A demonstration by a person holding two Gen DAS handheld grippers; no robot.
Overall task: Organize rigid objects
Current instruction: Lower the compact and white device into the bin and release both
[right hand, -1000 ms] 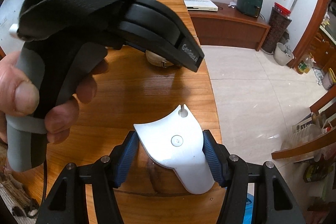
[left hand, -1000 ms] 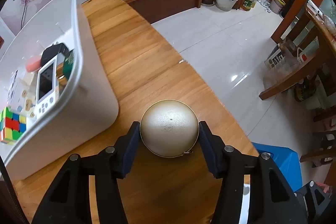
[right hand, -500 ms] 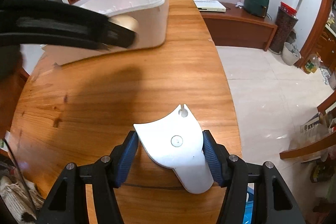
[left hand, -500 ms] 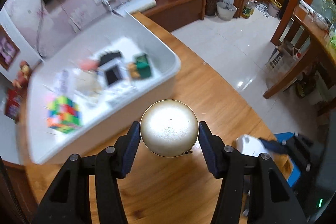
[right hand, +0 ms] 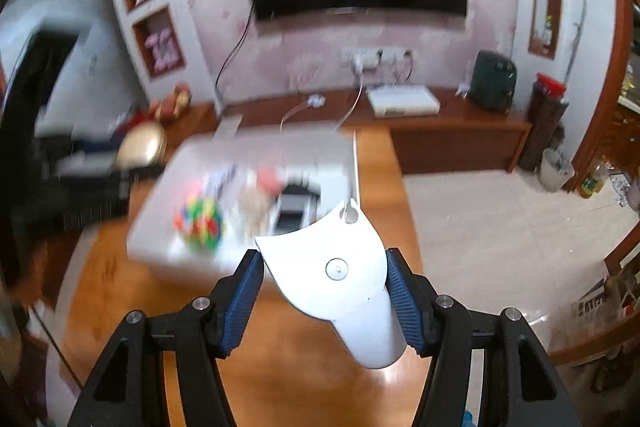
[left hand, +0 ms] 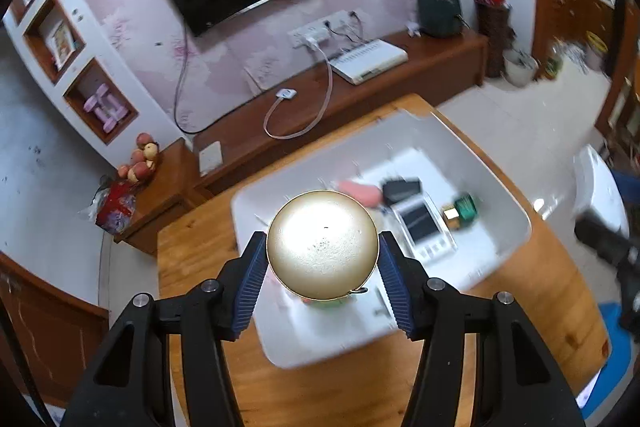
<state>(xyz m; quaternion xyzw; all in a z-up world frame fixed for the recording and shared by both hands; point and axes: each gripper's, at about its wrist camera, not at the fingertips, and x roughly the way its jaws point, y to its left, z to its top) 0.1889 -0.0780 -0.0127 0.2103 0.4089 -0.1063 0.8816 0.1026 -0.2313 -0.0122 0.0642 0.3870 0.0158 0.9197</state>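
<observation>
Left hand-held gripper (left hand: 322, 281): clenched on gold dome (left hand: 322, 244), poised above the near end of the white bin (left hand: 516, 215), apparently for a drop among its contents. Dome: matte, round, small ring at its lower rim.

Right hand-held gripper (right hand: 324, 297): clamped on white plastic scoop-shaped piece (right hand: 336, 271), raised over the worktop (right hand: 384, 167), beside the bin, probably next. Piece: flat, glossy, hanging hole at its tip.

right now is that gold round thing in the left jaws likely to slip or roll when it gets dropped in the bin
The gold dome looks smooth, glossy and rigid, gripped only at its curved sides, so it may slip if the grip loosens. Its rounded shape suggests it could rock or roll when released over the white bin, nudging the phone-like device there.
</observation>
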